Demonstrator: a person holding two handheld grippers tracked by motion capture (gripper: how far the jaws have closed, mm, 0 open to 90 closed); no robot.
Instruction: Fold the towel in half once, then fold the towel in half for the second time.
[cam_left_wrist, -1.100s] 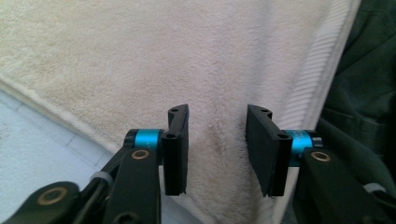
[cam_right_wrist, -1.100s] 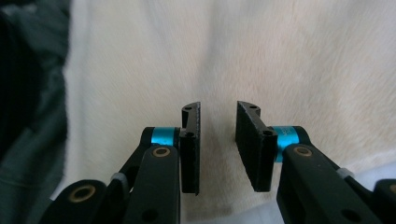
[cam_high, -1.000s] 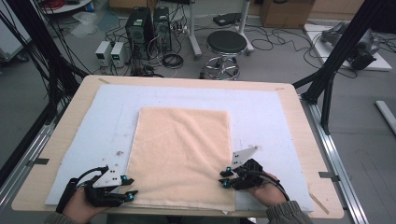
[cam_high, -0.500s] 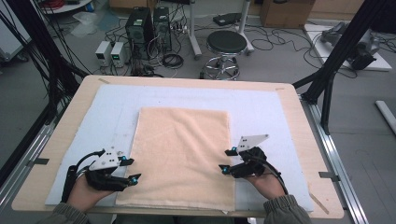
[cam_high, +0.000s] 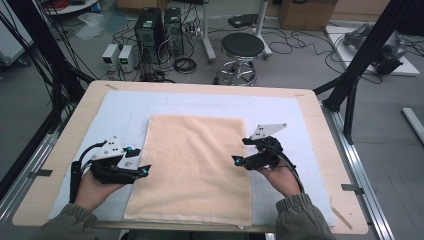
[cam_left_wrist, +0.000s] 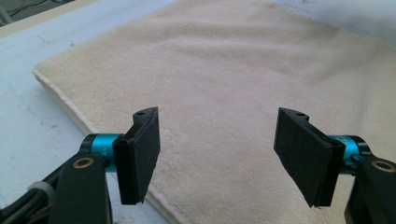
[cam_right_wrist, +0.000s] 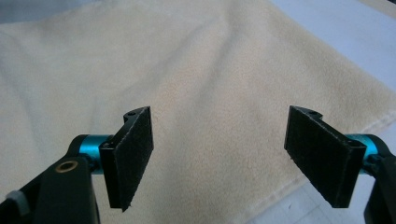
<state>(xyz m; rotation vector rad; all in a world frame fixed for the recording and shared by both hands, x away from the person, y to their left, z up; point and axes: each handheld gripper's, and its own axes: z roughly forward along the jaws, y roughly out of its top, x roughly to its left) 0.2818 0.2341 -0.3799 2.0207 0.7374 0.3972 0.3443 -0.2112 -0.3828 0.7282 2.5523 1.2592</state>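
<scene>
Towel (cam_high: 192, 167), a peach-coloured rectangular terry cloth, lies flat and folded on the pale blue mat (cam_high: 120, 107) covering the wooden table (cam_high: 320, 120). Nearest, the left gripper (cam_high: 146, 170) hovers at the towel's left edge; its jaws have just been opening and stand spread, with nothing between them. The right gripper (cam_high: 236, 161) hovers above the towel's right edge, its jaws likewise just opened, wide and empty. Beyond the table stands a black round stool (cam_high: 242, 46).

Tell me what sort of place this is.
Most likely a robotics lab or data-recording workspace: a framed work table holds a beige towel, while computer towers, power supplies and loose cables cover the floor beside a stool.
</scene>
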